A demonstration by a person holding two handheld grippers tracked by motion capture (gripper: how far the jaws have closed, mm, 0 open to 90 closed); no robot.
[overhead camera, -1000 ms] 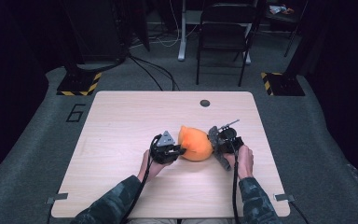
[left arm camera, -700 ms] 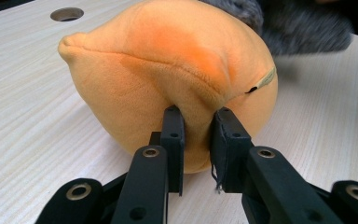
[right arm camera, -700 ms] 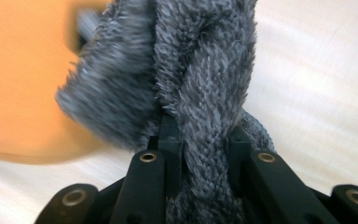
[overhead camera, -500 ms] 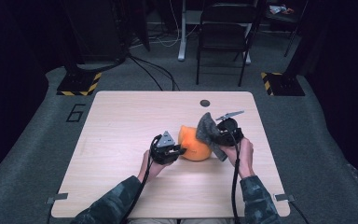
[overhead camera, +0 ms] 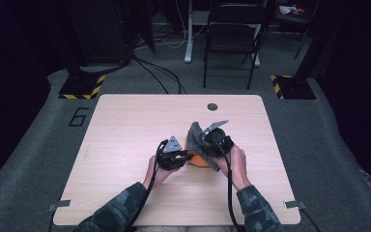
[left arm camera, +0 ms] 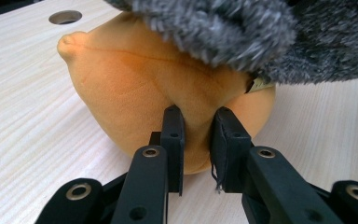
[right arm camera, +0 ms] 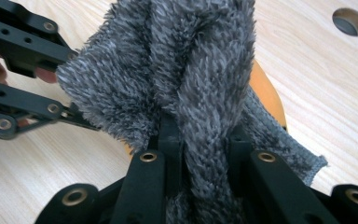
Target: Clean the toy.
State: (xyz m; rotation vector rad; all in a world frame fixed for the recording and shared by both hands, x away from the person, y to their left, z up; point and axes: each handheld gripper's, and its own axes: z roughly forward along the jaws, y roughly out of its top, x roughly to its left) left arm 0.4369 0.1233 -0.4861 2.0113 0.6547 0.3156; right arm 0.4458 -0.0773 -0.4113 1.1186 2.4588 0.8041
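An orange plush toy (overhead camera: 199, 160) lies at the middle of the wooden table (overhead camera: 125, 125). My left gripper (overhead camera: 186, 156) is shut on a fold of the orange plush toy (left arm camera: 135, 79), and its pads (left arm camera: 173, 130) pinch the fabric low on the near side. My right gripper (overhead camera: 205, 145) is shut on a grey fuzzy cloth (overhead camera: 196, 137) and holds it raised above the toy. In the right gripper view the grey cloth (right arm camera: 186, 70) bunches between the jaws of my right gripper (right arm camera: 203, 137) and hides most of the orange toy (right arm camera: 266, 95). The cloth (left arm camera: 242, 32) hangs over the toy's top.
A round cable hole (overhead camera: 212, 106) sits near the table's far edge. Beyond the table stand a black folding chair (overhead camera: 232, 34) and two hazard-striped bases (overhead camera: 82, 89). A white "6" (overhead camera: 78, 117) is marked on the grey floor to the left.
My right gripper has risen and moved toward the toy's far side, pulling the grey cloth up and over the orange toy. The left gripper has kept still on the toy.
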